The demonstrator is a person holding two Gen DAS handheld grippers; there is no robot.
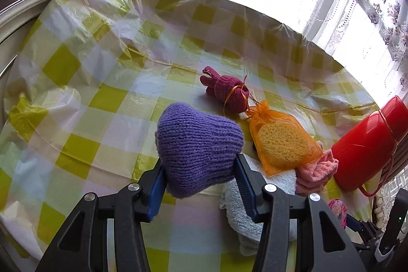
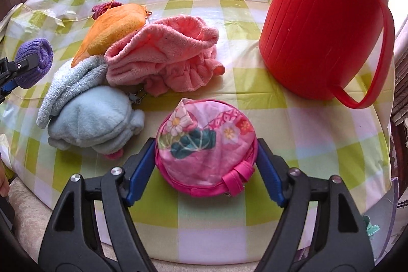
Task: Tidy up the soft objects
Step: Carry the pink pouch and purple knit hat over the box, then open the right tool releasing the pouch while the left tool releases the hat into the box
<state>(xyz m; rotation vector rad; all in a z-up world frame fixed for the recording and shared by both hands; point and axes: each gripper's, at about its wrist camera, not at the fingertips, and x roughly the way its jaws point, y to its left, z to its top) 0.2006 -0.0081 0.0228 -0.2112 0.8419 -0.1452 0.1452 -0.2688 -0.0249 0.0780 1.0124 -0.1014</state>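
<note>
1. Two pairs of tongs are in view: the left tongs [image 1: 200, 182] are clamped on a purple knitted woollen bundle [image 1: 197, 147], held above the counter [image 1: 84, 103].
2. Right tongs [image 2: 206, 170] stand apart around a round pink floral fabric pouch [image 2: 206, 144] that rests on the counter; pads not pressing it.
3. Near the pouch lie a pale blue fleece cloth [image 2: 86, 116], a pink ruffled towel [image 2: 168, 57] and an orange mesh bag holding a yellow sponge [image 2: 114, 29].
4. Well apart to the right stands a red plastic jug [image 2: 329, 24].

tablecloth [image 2: 293, 124]: glossy plastic | jug [image 2: 318, 24]: smooth plastic | hat [image 1: 196, 144]: knit
</note>
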